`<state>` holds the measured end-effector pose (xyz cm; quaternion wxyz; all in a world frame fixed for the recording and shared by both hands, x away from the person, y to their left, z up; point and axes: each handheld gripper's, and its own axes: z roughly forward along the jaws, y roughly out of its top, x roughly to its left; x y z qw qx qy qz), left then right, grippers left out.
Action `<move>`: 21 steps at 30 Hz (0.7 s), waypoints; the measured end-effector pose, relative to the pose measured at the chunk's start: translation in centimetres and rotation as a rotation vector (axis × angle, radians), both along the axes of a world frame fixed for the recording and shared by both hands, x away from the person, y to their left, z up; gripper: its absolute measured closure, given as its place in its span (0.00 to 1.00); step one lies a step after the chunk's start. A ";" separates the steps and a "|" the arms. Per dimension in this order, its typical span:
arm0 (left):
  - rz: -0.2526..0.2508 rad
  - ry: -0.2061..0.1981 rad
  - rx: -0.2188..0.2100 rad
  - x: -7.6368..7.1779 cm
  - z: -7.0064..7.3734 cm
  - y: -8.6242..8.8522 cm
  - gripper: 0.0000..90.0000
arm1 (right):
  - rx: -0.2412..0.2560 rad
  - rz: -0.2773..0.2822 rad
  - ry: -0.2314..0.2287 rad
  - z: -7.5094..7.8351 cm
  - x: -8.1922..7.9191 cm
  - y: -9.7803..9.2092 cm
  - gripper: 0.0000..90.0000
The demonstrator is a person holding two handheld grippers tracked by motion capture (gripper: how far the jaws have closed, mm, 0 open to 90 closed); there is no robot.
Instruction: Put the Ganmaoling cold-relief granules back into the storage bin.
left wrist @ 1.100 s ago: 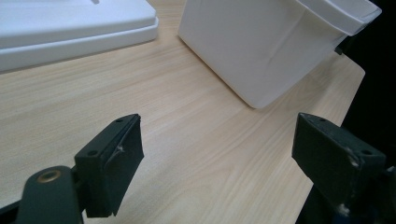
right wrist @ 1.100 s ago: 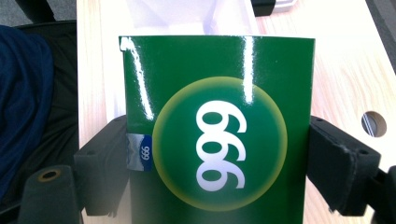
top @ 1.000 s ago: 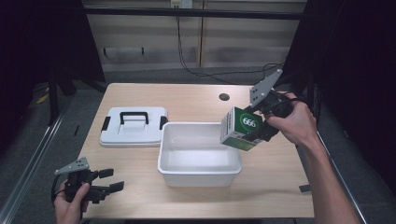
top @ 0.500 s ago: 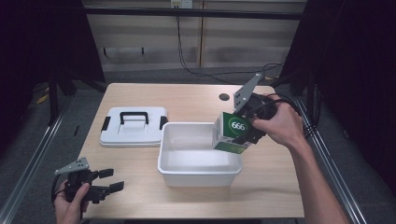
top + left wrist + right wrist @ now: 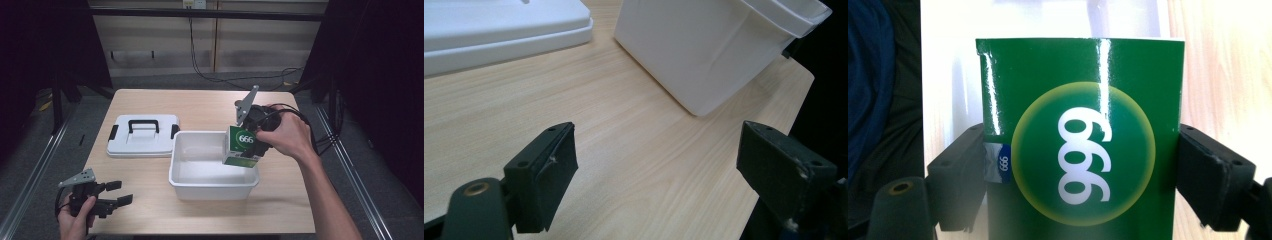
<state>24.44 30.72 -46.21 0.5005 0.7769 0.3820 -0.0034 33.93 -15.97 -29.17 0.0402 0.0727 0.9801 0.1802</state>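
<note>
A green and white box marked 999 hangs over the right end of a white plastic bin, partly inside it. My right gripper is shut on the box, its black jaws pressing both sides in the right gripper view. A white lid with a black handle lies flat left of the bin. My left gripper rests open and empty at the table's front left corner, pointing toward the bin wall.
The wooden table has bare room in front of the bin and along its back edge. A dark round hole sits near the back right. Black cables trail from the right gripper over the table's right edge.
My right gripper has carried the box leftward and down, from beside the bin's right end to over its inside. The left gripper has stayed put.
</note>
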 end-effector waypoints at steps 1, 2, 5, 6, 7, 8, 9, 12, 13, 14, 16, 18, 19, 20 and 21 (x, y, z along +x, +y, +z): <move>0.002 0.000 0.000 0.0 0.0 0.0 0.18 | -0.003 0.001 0.004 -0.2 0.1 0.2 0.18; 0.001 0.000 -0.001 0.0 0.0 0.0 0.18 | -0.015 0.005 0.007 -0.5 0.2 0.5 0.18; 0.001 0.000 0.000 0.0 0.0 0.0 0.18 | -0.026 0.009 0.014 -0.8 0.3 0.7 0.18; 0.001 0.000 0.001 0.0 0.0 0.0 0.18 | -0.037 0.010 0.017 -0.9 0.4 0.8 0.18; 0.001 0.000 0.000 0.0 0.0 0.0 0.18 | -0.045 0.011 0.017 -1.0 0.5 0.9 0.18; 0.000 0.000 0.000 0.0 0.0 0.0 0.18 | -0.055 0.008 0.020 -1.2 0.6 1.0 0.18; 0.000 0.000 0.000 0.0 0.0 0.0 0.18 | -0.068 0.006 0.024 -1.3 0.7 1.1 0.18; -0.001 0.001 -0.001 0.0 0.0 0.0 0.18 | -0.106 0.009 0.032 -2.1 0.9 1.7 0.18; -0.001 0.001 -0.001 0.0 0.0 0.0 0.18 | -0.106 0.009 0.032 -2.1 0.9 1.7 0.18; -0.001 0.001 -0.002 0.0 0.0 0.0 0.18 | -0.118 0.009 0.035 -2.2 0.9 1.8 0.18; 0.000 0.003 0.000 0.0 0.0 0.0 0.18 | -0.129 0.003 0.040 -2.5 0.9 2.1 0.18; 0.001 0.003 0.001 0.0 0.0 0.0 0.18 | -0.132 0.018 0.040 -2.8 1.0 2.4 0.18; 0.001 0.003 -0.001 0.0 0.0 0.0 0.18 | -0.129 0.028 0.043 -3.1 1.1 2.7 0.18; 0.000 0.003 0.000 0.0 0.0 0.0 0.18 | -0.129 0.028 0.043 -3.1 1.1 2.7 0.18; 0.000 0.003 0.000 0.0 0.0 0.0 0.18 | -0.142 0.021 0.047 -3.2 1.0 2.8 0.18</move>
